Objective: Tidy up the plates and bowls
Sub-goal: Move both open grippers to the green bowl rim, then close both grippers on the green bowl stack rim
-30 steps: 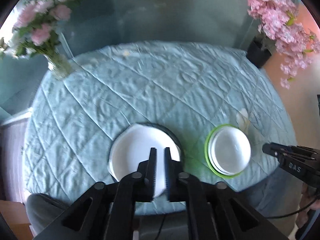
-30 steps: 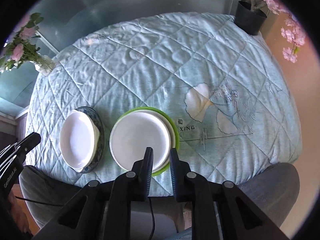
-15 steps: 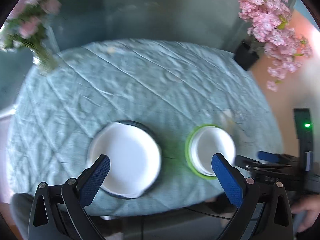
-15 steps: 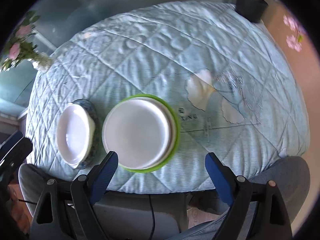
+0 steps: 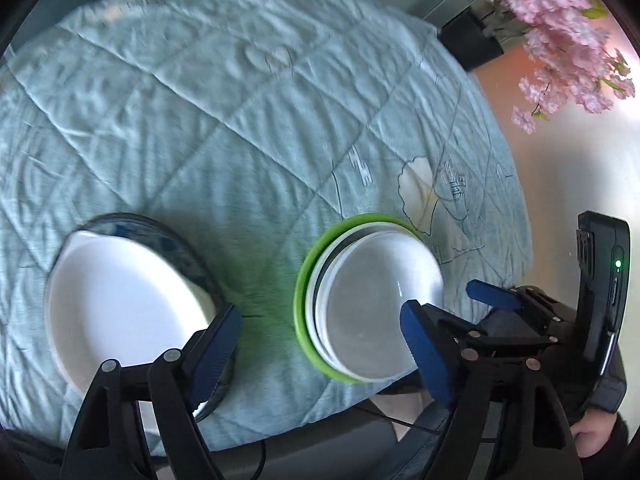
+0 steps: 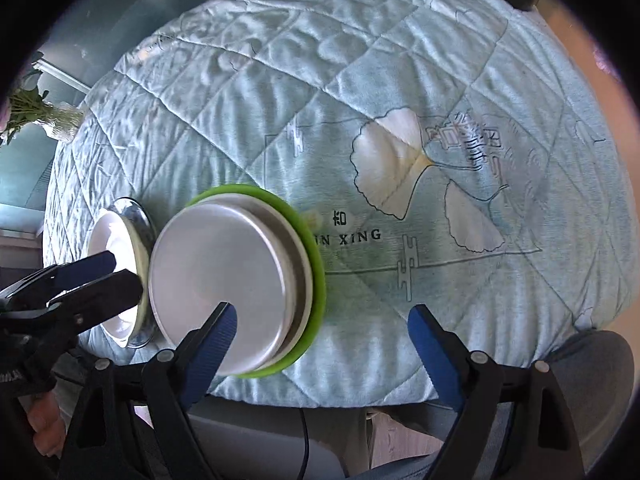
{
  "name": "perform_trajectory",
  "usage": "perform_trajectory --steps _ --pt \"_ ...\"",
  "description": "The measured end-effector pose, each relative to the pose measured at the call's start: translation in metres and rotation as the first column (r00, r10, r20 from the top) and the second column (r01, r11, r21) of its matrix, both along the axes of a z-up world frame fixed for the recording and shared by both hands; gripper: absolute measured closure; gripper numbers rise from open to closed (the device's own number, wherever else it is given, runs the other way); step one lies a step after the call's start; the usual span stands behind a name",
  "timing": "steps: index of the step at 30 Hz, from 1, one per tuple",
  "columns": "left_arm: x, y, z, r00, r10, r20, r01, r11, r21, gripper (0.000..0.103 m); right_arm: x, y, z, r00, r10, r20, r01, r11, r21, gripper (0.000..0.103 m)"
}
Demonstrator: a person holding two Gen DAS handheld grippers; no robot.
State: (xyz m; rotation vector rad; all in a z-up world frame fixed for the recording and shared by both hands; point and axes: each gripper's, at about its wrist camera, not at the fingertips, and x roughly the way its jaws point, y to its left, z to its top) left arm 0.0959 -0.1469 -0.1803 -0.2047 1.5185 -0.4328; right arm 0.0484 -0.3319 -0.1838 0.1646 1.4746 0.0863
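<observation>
A white bowl [image 5: 120, 312] sits on a dark blue patterned plate [image 5: 168, 236] near the table's front left. To its right, white plates [image 5: 376, 300] are stacked on a green plate [image 5: 304, 292]. My left gripper [image 5: 320, 348] hangs above the gap between the two stacks. Its jaws are wide and closing, and the pads press on nothing. My right gripper [image 6: 322, 344] hovers over the near right edge of the white plates [image 6: 224, 280] and green plate [image 6: 316, 264]. It is also wide and closing, gripping nothing. The left gripper [image 6: 92, 276] partly hides the bowl [image 6: 112, 240].
A round table under a quilted pale blue cloth [image 6: 400, 80] with a leaf print. A black pot of pink blossoms [image 5: 560, 40] stands at the far right edge and a vase of flowers [image 6: 44, 116] at the far left. A person's knee [image 6: 592, 364] is below the front edge.
Both grippers went from shut to wide open and dropped toward the table. The left view swung right and down, so both stacks now look larger and closer.
</observation>
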Motion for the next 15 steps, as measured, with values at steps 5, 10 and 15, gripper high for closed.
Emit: perform_trajectory --steps 5,10,15 --pt "0.014 -0.016 -0.034 0.997 -0.038 -0.067 0.039 0.999 0.014 0.04 0.006 -0.003 -0.018 0.999 -0.013 -0.032 0.013 1.0 0.002 0.042" --pt "0.016 -0.023 -0.058 0.99 -0.045 -0.133 0.046 0.999 0.005 0.058 0.009 -0.005 -0.026 0.999 -0.017 -0.047 0.019 0.999 0.039 0.054" --pt "0.015 -0.024 -0.069 0.987 -0.034 -0.16 0.035 0.999 0.002 0.075 0.013 0.001 -0.03 0.998 -0.016 -0.061 0.018 0.999 0.036 0.062"
